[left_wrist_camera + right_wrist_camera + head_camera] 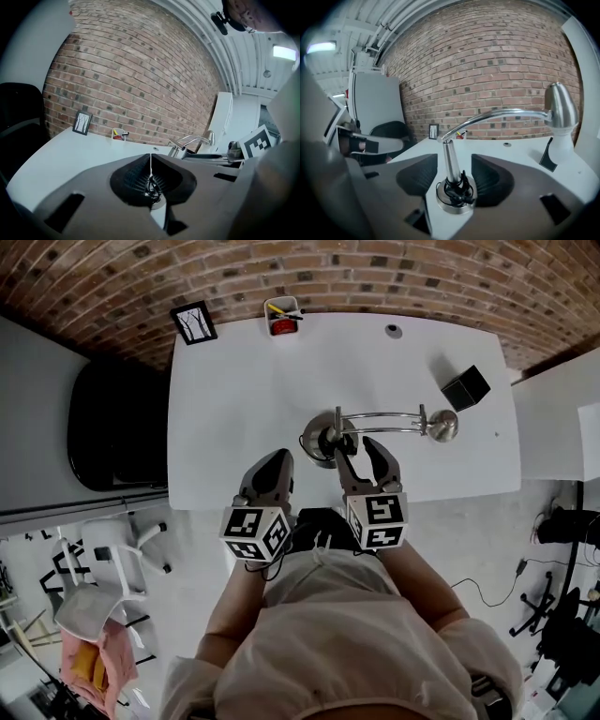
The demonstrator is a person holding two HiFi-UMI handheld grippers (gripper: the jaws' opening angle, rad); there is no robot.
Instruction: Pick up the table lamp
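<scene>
Lamp [321,439] of bright metal stands upright near the front edge of the white table [244,409]. A dark cord is coiled on its round base, and its curved arm reaches toward the right edge. The right gripper [359,448] has its jaws apart, one on each side of the stem, neither pad touching it. The left gripper [278,463] is at the front edge just beside the base, jaws closed together. A picture frame [194,322] and a pen cup [281,315] sit along the back edge. A black box [466,387] lies near the right edge.
</scene>
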